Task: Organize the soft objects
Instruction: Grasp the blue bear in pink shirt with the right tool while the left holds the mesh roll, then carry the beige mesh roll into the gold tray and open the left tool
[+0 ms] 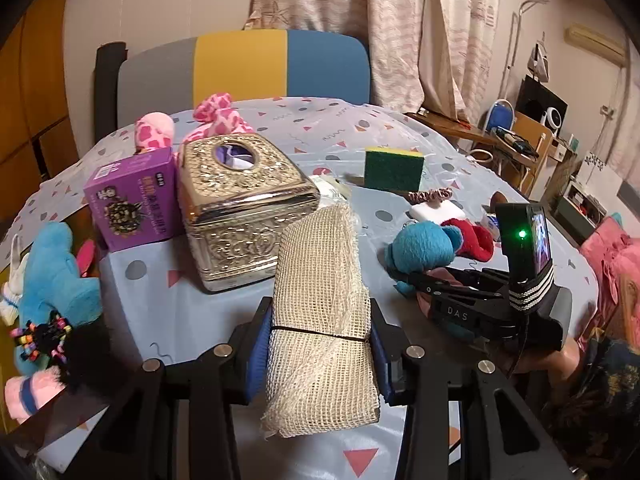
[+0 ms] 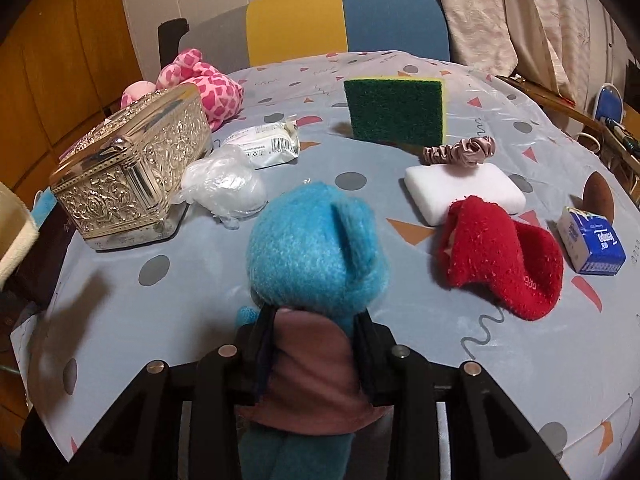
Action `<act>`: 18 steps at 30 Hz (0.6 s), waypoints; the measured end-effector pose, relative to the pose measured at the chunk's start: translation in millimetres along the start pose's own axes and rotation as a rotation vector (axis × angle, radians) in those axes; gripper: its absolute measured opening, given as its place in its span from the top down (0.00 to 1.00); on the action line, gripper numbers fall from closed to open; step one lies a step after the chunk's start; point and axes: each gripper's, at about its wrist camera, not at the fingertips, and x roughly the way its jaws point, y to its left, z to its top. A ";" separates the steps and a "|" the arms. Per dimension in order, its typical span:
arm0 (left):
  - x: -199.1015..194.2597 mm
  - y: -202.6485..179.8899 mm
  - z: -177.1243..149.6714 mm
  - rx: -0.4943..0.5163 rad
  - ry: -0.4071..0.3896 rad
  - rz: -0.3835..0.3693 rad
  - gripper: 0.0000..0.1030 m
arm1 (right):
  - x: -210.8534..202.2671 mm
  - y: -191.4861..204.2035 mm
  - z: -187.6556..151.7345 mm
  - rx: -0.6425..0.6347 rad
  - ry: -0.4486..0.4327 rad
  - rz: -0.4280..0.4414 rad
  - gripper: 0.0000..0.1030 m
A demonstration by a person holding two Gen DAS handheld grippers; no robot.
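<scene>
curtained room, cluttered worktop (image 2: pixel 160 304): left gripper (image 1: pixel 320 344) jaws pinch a mesh cloth (image 1: pixel 320 292), right gripper (image 2: pixel 312 352) jaws pinch a blue plush (image 2: pixel 312 240); red sock (image 2: pixel 500 260) and scrunchie (image 2: pixel 460 152) right of the silver box (image 2: pixel 132 176) remain unsorted.

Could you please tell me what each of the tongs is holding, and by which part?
Left tongs: rolled mesh cloth, gripped around its middle. Right tongs: blue plush toy, by its brown-clothed body.

L hand-held gripper (image 1: pixel 320 344), bottom centre of its view: jaws clamped w/ a load between. R hand-held gripper (image 2: pixel 314 344), bottom centre of its view, likewise clamped; also visible at right in L view.
</scene>
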 end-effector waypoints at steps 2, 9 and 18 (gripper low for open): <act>-3.7 2.5 0.4 -0.008 0.000 0.006 0.58 | -0.9 -1.2 -0.8 0.007 -0.004 0.006 0.67; -16.2 7.0 -0.3 -0.024 -0.016 0.003 0.58 | -1.9 -0.9 -2.1 0.012 -0.010 0.004 0.67; -43.0 25.6 7.1 -0.069 -0.068 0.021 0.58 | -1.9 0.6 -2.3 0.006 -0.011 -0.008 0.67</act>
